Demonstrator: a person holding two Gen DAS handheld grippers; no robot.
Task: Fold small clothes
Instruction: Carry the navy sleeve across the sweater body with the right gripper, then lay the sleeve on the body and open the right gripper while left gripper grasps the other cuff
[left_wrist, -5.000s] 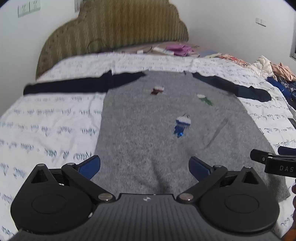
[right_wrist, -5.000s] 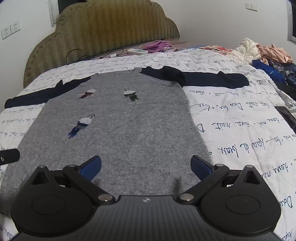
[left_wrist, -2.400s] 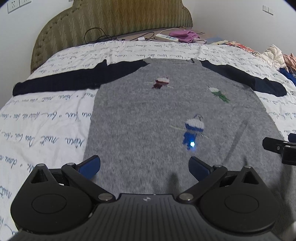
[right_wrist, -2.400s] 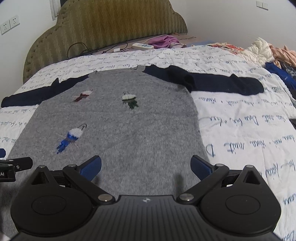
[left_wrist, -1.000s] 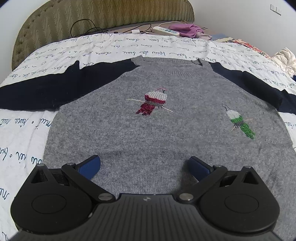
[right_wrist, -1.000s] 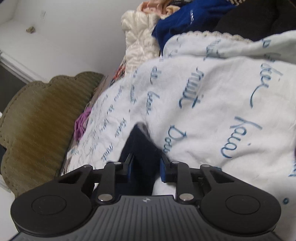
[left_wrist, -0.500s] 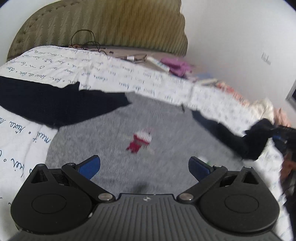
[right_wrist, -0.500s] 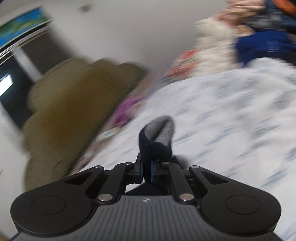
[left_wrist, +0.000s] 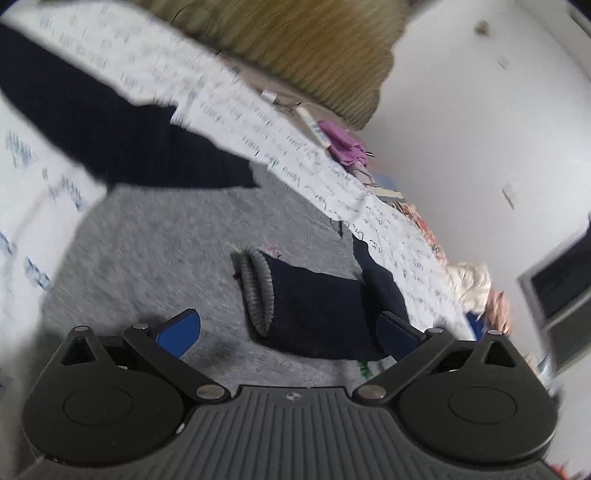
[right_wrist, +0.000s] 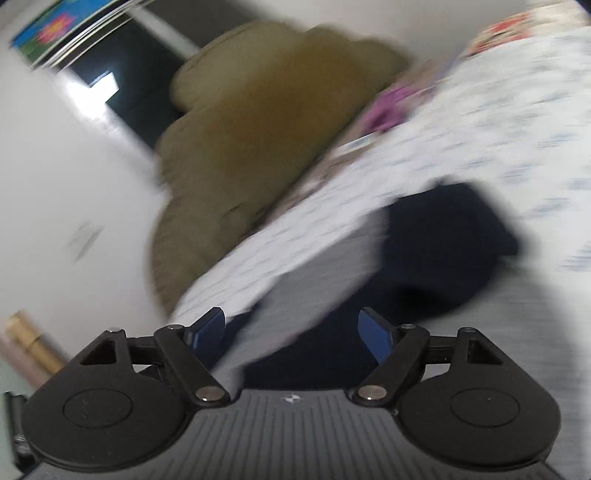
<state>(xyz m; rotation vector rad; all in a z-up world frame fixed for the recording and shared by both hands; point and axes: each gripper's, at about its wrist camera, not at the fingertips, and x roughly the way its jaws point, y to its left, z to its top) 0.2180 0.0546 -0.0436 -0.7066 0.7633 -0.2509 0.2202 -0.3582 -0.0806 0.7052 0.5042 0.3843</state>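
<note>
A grey knit sweater (left_wrist: 155, 236) with navy sleeves lies flat on the bed. Its right navy sleeve (left_wrist: 317, 306), with a grey ribbed cuff (left_wrist: 256, 291), is folded across the grey body. The left navy sleeve (left_wrist: 110, 136) still lies stretched out over the quilt. My left gripper (left_wrist: 288, 328) is open and empty just above the folded sleeve. My right gripper (right_wrist: 295, 330) is open and empty above the sweater; the folded navy sleeve (right_wrist: 443, 247) lies just beyond it. The right wrist view is blurred.
A white quilt with blue script (left_wrist: 258, 122) covers the bed. An olive padded headboard (left_wrist: 303, 48) stands behind it. A purple cloth (left_wrist: 343, 144) lies near the headboard, and a heap of clothes (left_wrist: 476, 284) sits at the far right.
My right gripper carried the navy sleeve's cuff over onto the grey body and opened, leaving it there. Both cameras have tilted and swung sideways.
</note>
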